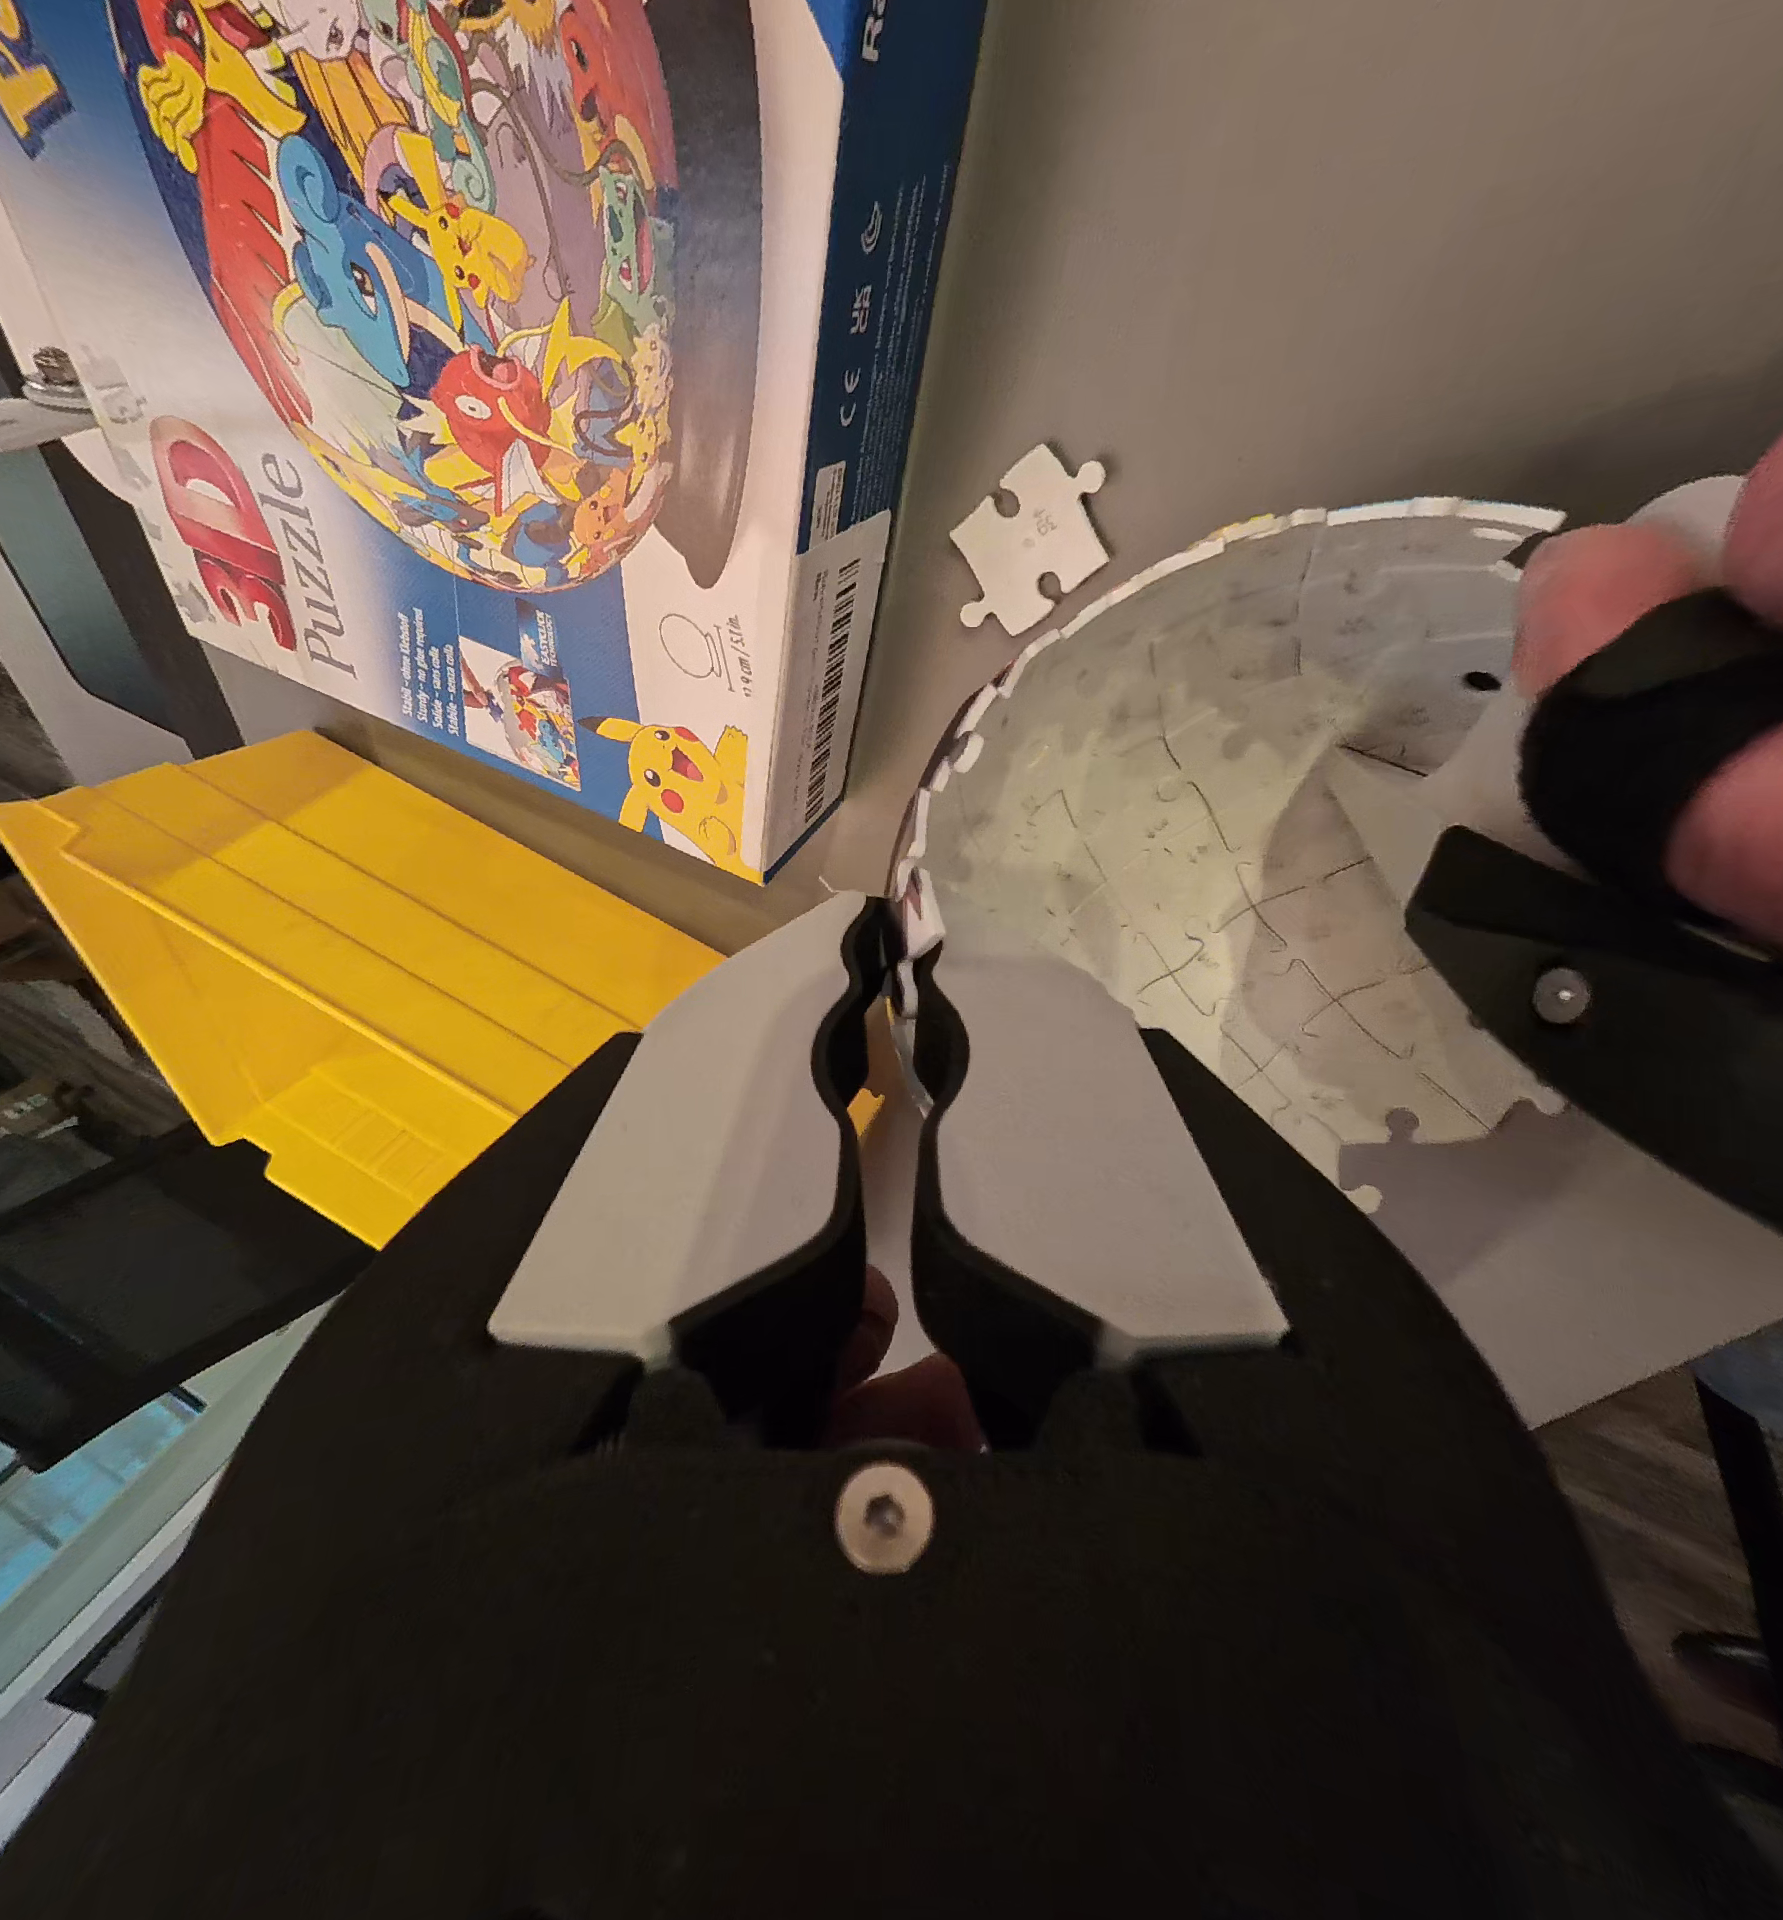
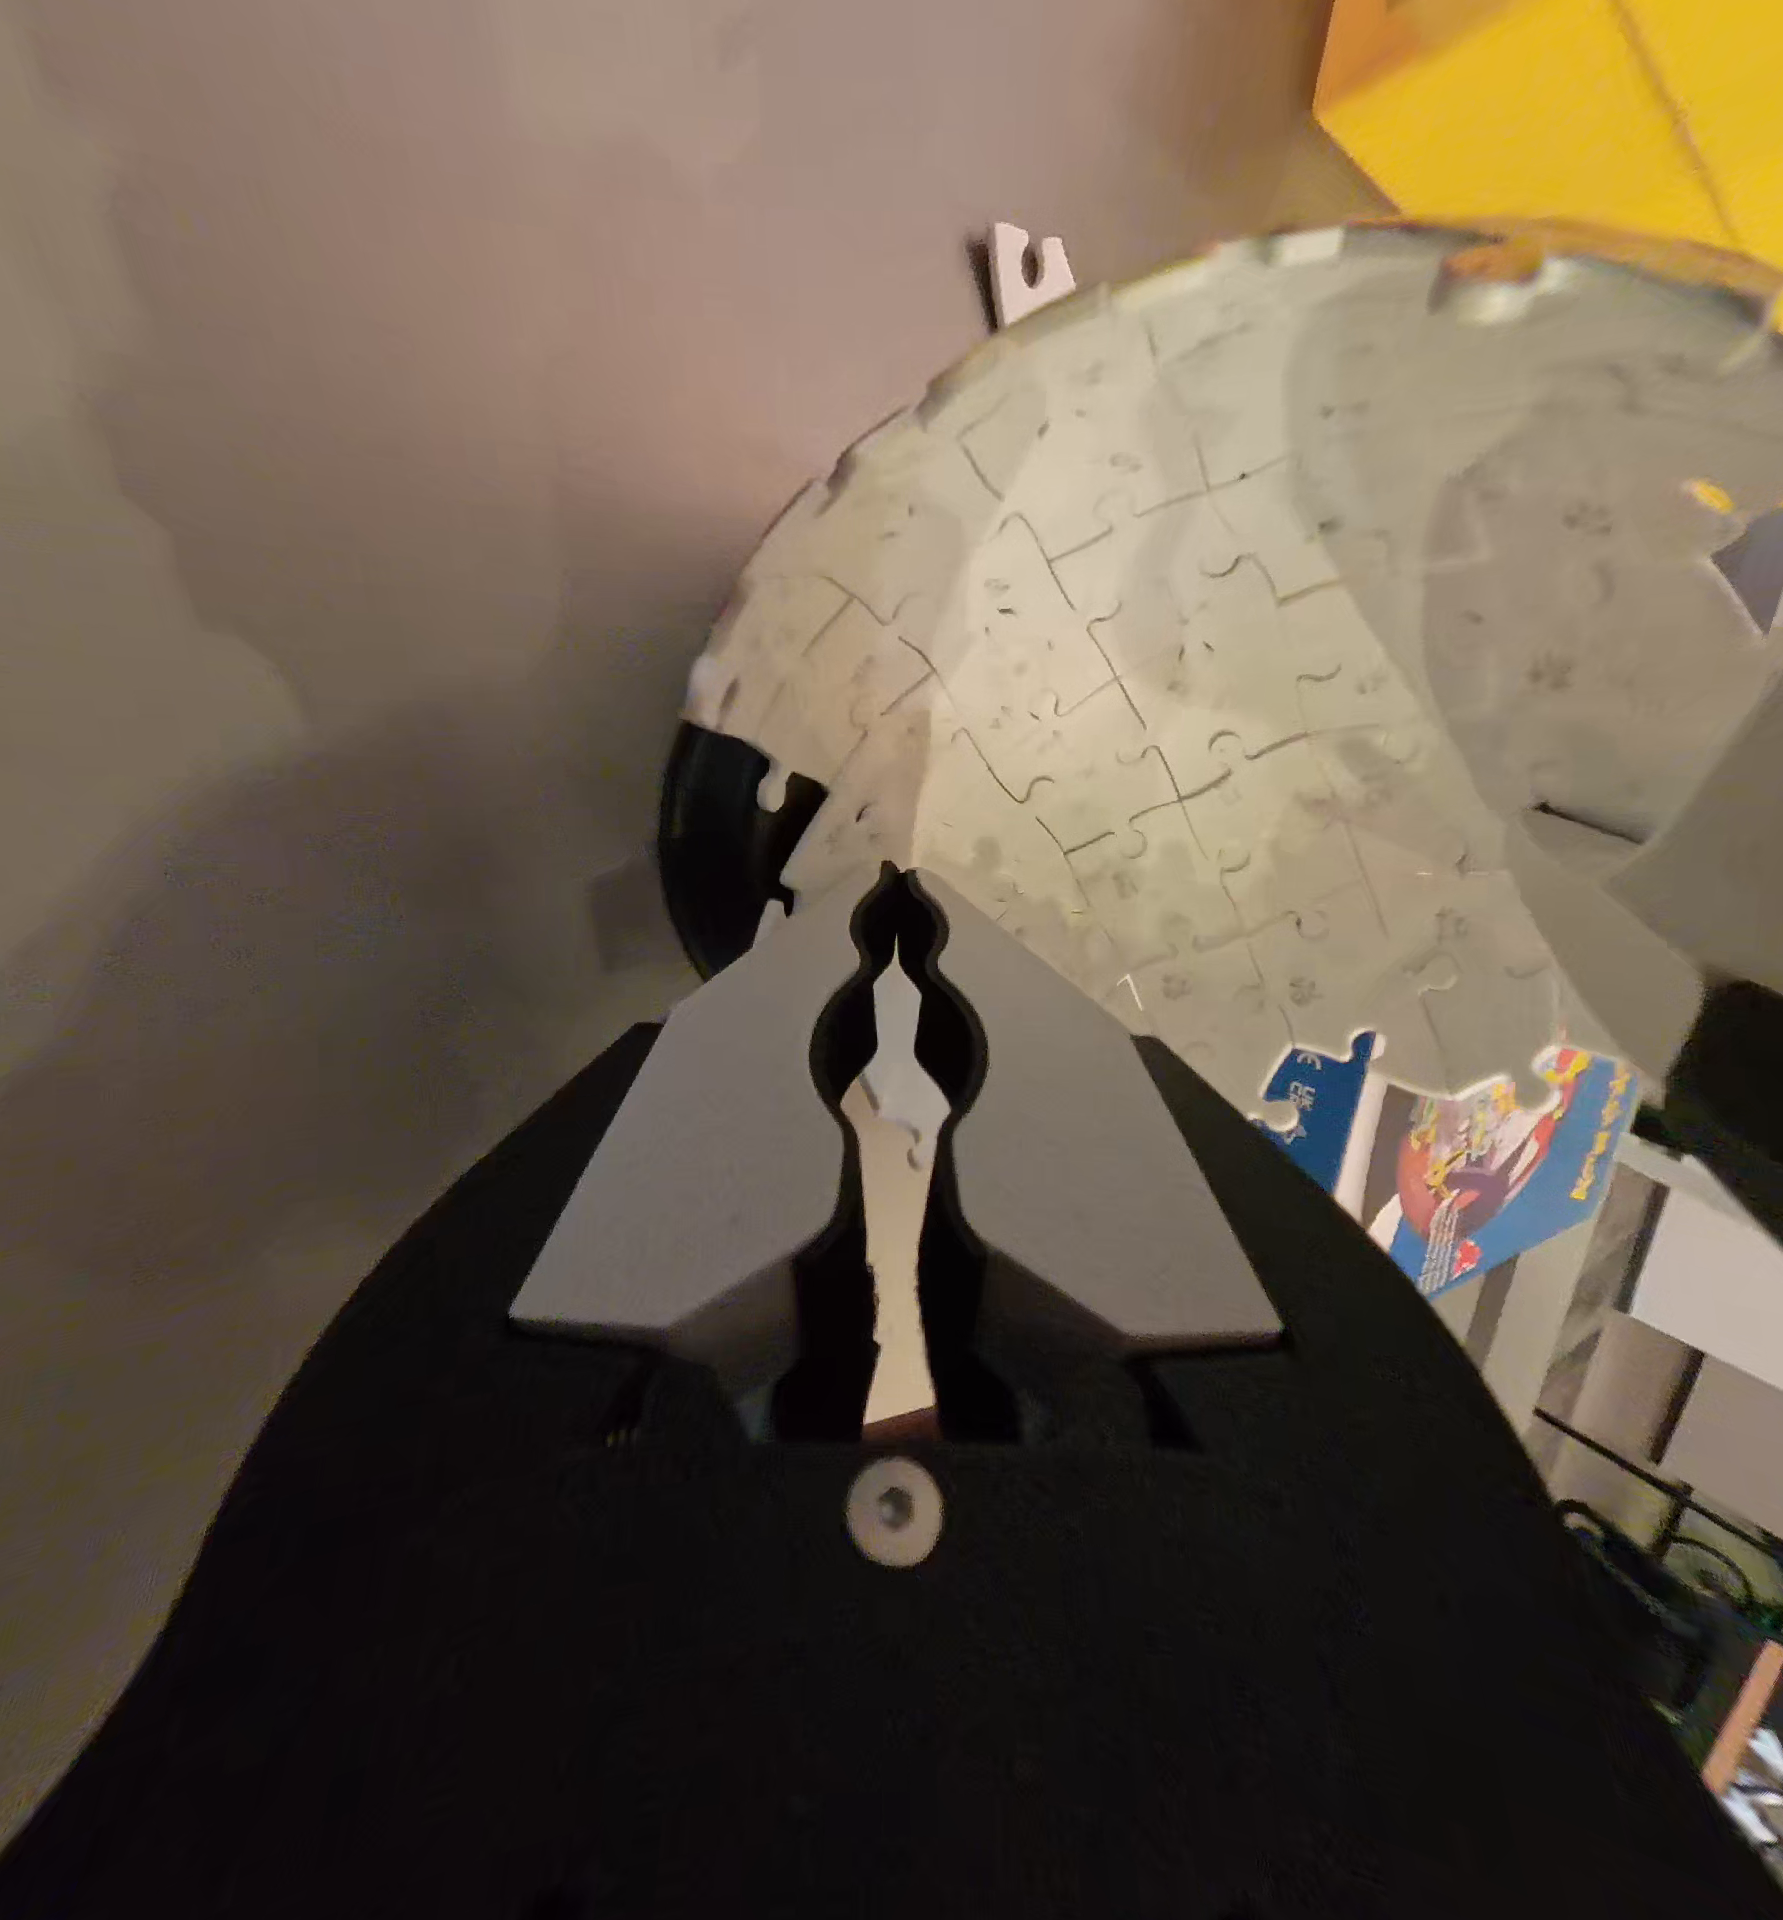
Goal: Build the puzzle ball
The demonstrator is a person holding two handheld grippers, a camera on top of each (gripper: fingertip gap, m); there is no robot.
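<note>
The partly built puzzle ball (image 1: 1178, 790) is a curved shell of joined pieces, its pale grey inside facing both cameras. It is held up off the grey table. My left gripper (image 1: 892, 935) is shut on the shell's lower left rim. My right gripper (image 2: 897, 883) is shut on another part of the rim, with a strip of the shell (image 2: 1178, 675) running between its jaws. Its black body (image 1: 1645, 1018) and the hand holding it show at the right of the left wrist view. One loose white piece (image 1: 1032, 540) lies face down on the table beyond the shell.
The colourful puzzle box (image 1: 451, 364) lies at the back left, with a yellow plastic bin (image 1: 347, 935) in front of it. A black ring stand (image 2: 710, 862) sits on the table behind the shell. The grey table (image 1: 1386, 260) stretches beyond the shell. One gripper's finger ends stand about 10 cm off the other's. About 8 cm separates my right fingertips from the loose white piece (image 1: 1032, 540).
</note>
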